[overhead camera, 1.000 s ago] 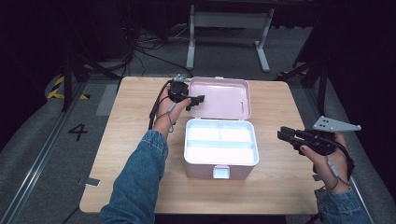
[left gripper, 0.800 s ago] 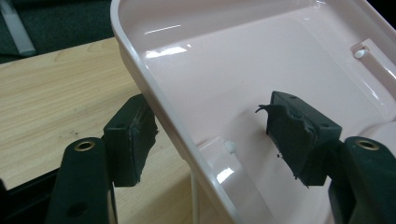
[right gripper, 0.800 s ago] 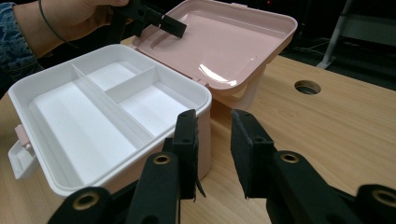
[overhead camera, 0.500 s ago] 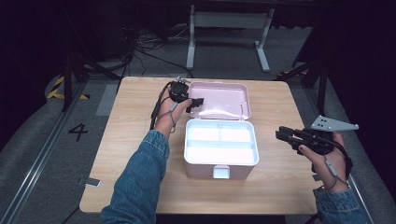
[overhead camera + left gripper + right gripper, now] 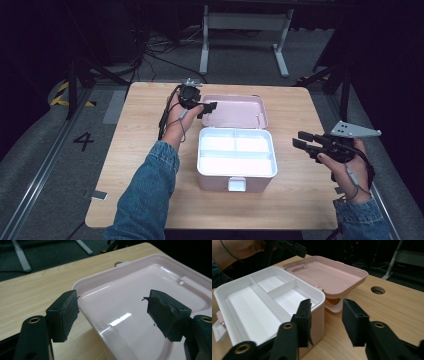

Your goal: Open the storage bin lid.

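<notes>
at the left of the wooden table (image 5: 130, 165), the left gripper (image 5: 206, 108) hovers at the near-left corner of the pink lid (image 5: 235, 111). its jaws have just been opening and stand apart astride the lid's rim, pressing on nothing. the lid lies thrown back flat behind the pink storage box (image 5: 236, 161), which sits mid-table with its white divided tray (image 5: 235, 151) showing. at the right, the right gripper (image 5: 301, 141) hangs just beside the box, its jaws having just spread, with nothing between them.

One mark reads — "4" (image 5: 83, 141) — on the floor (image 5: 60, 150).
</notes>
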Action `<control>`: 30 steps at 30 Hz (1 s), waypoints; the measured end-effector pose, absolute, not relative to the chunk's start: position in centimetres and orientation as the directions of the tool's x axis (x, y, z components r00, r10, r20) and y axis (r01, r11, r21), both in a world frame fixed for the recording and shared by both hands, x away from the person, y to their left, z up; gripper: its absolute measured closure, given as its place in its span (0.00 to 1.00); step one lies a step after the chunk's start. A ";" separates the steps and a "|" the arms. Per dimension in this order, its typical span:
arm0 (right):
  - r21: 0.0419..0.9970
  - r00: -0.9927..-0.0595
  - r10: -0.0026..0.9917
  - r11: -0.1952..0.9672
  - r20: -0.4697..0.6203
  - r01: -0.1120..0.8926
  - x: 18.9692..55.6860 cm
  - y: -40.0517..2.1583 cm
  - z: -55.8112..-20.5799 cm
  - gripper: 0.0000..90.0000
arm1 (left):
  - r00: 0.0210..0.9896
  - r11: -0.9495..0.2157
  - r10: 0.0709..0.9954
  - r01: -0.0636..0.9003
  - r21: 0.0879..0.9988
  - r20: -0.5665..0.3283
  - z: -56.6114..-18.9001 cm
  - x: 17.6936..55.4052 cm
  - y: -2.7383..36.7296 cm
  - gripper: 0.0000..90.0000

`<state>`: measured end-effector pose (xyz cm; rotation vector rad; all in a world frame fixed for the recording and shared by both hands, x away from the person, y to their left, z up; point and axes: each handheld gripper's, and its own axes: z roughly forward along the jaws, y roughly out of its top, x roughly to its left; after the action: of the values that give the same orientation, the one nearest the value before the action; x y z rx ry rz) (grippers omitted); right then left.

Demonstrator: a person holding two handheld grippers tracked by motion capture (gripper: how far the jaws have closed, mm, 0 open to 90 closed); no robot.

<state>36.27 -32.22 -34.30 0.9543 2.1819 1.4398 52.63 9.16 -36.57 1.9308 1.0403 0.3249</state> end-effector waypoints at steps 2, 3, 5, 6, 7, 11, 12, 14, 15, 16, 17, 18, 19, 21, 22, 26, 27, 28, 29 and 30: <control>0.903 -0.709 0.702 0.264 0.061 0.340 36.6 -32.2 -34.3 0.61 | 0.628 -0.249 0.762 0.511 0.823 -0.159 -35.6 51.9 9.4 0.29; 0.902 -0.710 0.701 0.265 0.062 0.340 36.8 -32.3 -34.3 0.60 | 0.639 -0.254 0.755 0.493 0.832 -0.148 -35.1 51.4 9.5 0.29; 0.901 -0.709 0.702 0.260 0.070 0.347 37.3 -32.3 -34.2 0.59 | 0.650 -0.256 0.747 0.475 0.842 -0.139 -34.4 50.7 9.6 0.29; 0.902 -0.709 0.701 0.259 0.070 0.345 37.4 -32.3 -34.2 0.59 | 0.655 -0.254 0.743 0.470 0.845 -0.140 -34.1 50.3 9.6 0.29; 0.902 -0.711 0.700 0.260 0.071 0.346 37.6 -32.3 -34.2 0.59 | 0.666 -0.263 0.734 0.459 0.848 -0.133 -33.6 49.8 9.7 0.29; 0.902 -0.716 0.693 0.254 0.083 0.350 38.4 -31.9 -33.8 0.57 | 0.699 -0.292 0.707 0.425 0.857 -0.105 -32.3 47.9 10.0 0.29; 0.902 -0.719 0.690 0.253 0.085 0.350 38.7 -31.9 -33.8 0.57 | 0.708 -0.310 0.700 0.419 0.853 -0.093 -32.0 47.5 10.1 0.29; 0.901 -0.722 0.685 0.248 0.095 0.355 39.1 -31.6 -33.7 0.56 | 0.721 -0.347 0.691 0.402 0.848 -0.059 -31.6 46.4 10.6 0.28; 0.899 -0.723 0.683 0.248 0.101 0.360 39.4 -31.5 -33.7 0.56 | 0.724 -0.360 0.688 0.390 0.848 -0.041 -31.5 46.0 10.8 0.28; 0.898 -0.724 0.682 0.248 0.105 0.364 39.6 -31.4 -33.7 0.56 | 0.721 -0.358 0.692 0.386 0.850 -0.036 -31.3 45.6 11.1 0.28; 0.896 -0.726 0.679 0.249 0.109 0.368 39.9 -31.4 -33.8 0.56 | 0.724 -0.365 0.689 0.379 0.850 -0.027 -31.2 45.2 11.5 0.28; 0.893 -0.725 0.680 0.250 0.114 0.374 40.1 -31.3 -33.8 0.55 | 0.724 -0.367 0.689 0.378 0.850 -0.024 -31.0 44.8 11.9 0.28; 0.891 -0.726 0.678 0.253 0.115 0.377 40.3 -31.2 -33.9 0.55 | 0.726 -0.364 0.687 0.379 0.851 -0.029 -30.9 44.4 12.3 0.28; 0.887 -0.727 0.676 0.258 0.118 0.384 40.6 -31.1 -34.0 0.55 | 0.725 -0.356 0.689 0.376 0.855 -0.032 -30.9 44.0 12.8 0.28; 0.887 -0.727 0.676 0.258 0.118 0.384 40.6 -31.1 -34.0 0.55 | 0.721 -0.355 0.692 0.382 0.853 -0.036 -30.8 43.6 13.2 0.28; 0.878 -0.727 0.674 0.265 0.127 0.399 40.9 -31.0 -34.2 0.55 | 0.718 -0.370 0.696 0.379 0.848 -0.018 -30.8 42.5 14.7 0.28; 0.875 -0.726 0.676 0.268 0.127 0.403 41.0 -31.1 -34.2 0.54 | 0.718 -0.371 0.696 0.384 0.846 -0.021 -30.8 42.1 15.1 0.28; 0.873 -0.725 0.676 0.269 0.129 0.406 41.0 -31.2 -34.2 0.54 | 0.716 -0.367 0.698 0.384 0.847 -0.022 -30.8 41.7 15.4 0.28; 0.872 -0.724 0.677 0.268 0.132 0.410 41.0 -31.3 -34.2 0.54 | 0.717 -0.368 0.697 0.388 0.845 -0.026 -30.7 41.3 15.8 0.28; 0.870 -0.723 0.678 0.271 0.132 0.413 41.1 -31.4 -34.3 0.54 | 0.717 -0.369 0.697 0.388 0.845 -0.026 -30.7 41.0 16.1 0.28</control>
<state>41.06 -31.37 -34.28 1.0064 2.2771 1.4322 40.98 16.12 -30.75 2.0003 0.8287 0.4227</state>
